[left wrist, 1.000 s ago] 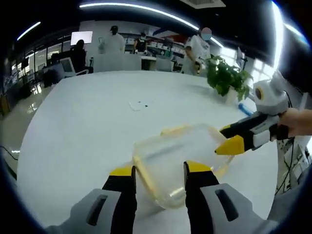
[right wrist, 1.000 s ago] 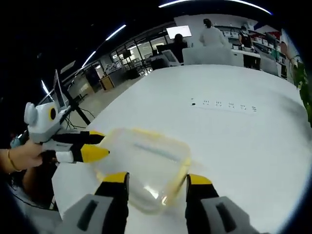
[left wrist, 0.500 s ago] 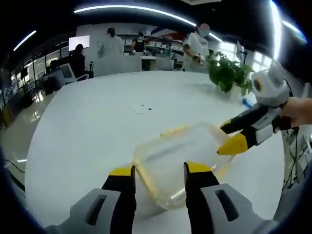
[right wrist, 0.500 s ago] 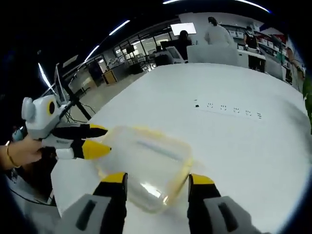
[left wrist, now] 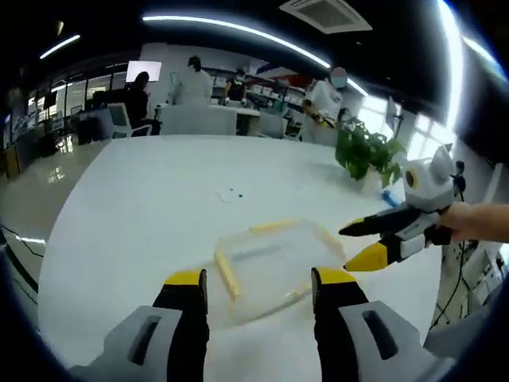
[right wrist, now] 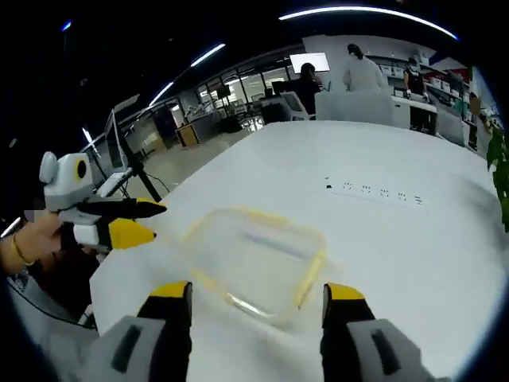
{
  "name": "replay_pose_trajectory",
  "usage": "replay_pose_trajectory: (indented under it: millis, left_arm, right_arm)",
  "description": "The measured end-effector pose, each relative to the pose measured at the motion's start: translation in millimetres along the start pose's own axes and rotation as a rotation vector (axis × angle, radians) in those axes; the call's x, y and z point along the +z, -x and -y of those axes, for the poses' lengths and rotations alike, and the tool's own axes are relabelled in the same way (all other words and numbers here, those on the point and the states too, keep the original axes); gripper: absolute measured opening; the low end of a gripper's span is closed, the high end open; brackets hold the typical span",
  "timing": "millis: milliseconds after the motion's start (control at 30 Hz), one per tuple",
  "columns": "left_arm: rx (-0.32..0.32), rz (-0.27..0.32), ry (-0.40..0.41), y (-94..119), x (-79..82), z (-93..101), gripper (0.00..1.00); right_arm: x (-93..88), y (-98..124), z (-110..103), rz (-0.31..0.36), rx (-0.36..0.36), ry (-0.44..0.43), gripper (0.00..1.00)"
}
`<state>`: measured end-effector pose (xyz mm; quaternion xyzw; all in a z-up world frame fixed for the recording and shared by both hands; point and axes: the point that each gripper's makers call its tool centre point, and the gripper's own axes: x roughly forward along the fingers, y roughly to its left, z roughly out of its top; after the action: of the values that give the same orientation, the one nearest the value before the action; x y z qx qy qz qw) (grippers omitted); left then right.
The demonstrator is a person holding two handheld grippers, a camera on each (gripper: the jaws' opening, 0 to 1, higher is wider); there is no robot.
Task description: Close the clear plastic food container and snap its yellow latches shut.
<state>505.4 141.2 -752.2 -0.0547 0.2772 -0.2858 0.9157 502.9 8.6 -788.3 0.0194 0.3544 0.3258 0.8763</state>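
Backed off from container, both grippers now clear. Jaws open, gripping nothing. Sitting closed on white table.

Clear container lies on white table beyond the parted left gripper

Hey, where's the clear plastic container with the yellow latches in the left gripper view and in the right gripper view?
Left gripper view: the container lies low and centre on the white table, just beyond the left gripper.
Right gripper view: the container lies low and centre, just beyond the right gripper.
Shared landmark: the potted plant, at the right edge.
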Motion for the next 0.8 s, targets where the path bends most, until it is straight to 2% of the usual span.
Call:
replay_pose_trajectory:
  millis: [133,267,300,433,567,600,800]
  left_arm:
    - [-0.013,0.023,-0.025,20.3,3.4,10.8,0.56]
    - [-0.001,0.081,-0.068,42.1,13.4,16.6,0.56]
    - [0.009,0.106,-0.076,48.9,16.6,17.5,0.56]
    - [0.007,0.128,-0.070,65.3,15.1,23.5,0.57]
    - [-0.003,0.131,-0.069,78.7,3.6,32.1,0.58]
    - [-0.027,0.131,-0.049,82.9,-2.7,37.8,0.59]
    - [-0.037,0.123,-0.032,104.3,-34.5,46.7,0.64]
  right_arm:
    - [2.5,15.6,-7.6,0.010,-0.005,0.025,0.65]
    - [5.5,31.4,-16.7,0.044,-0.016,0.038,0.65]
    - [4.1,36.1,-20.8,0.049,-0.017,0.040,0.65]
    - [-3.2,50.1,-32.6,0.066,-0.022,0.042,0.66]
    - [-16.3,63.3,-46.3,0.085,-0.017,0.041,0.78]
    - [-21.3,67.5,-50.6,0.085,-0.016,0.042,0.80]
    - [-42.5,87.3,-61.8,0.110,-0.018,0.015,0.79]
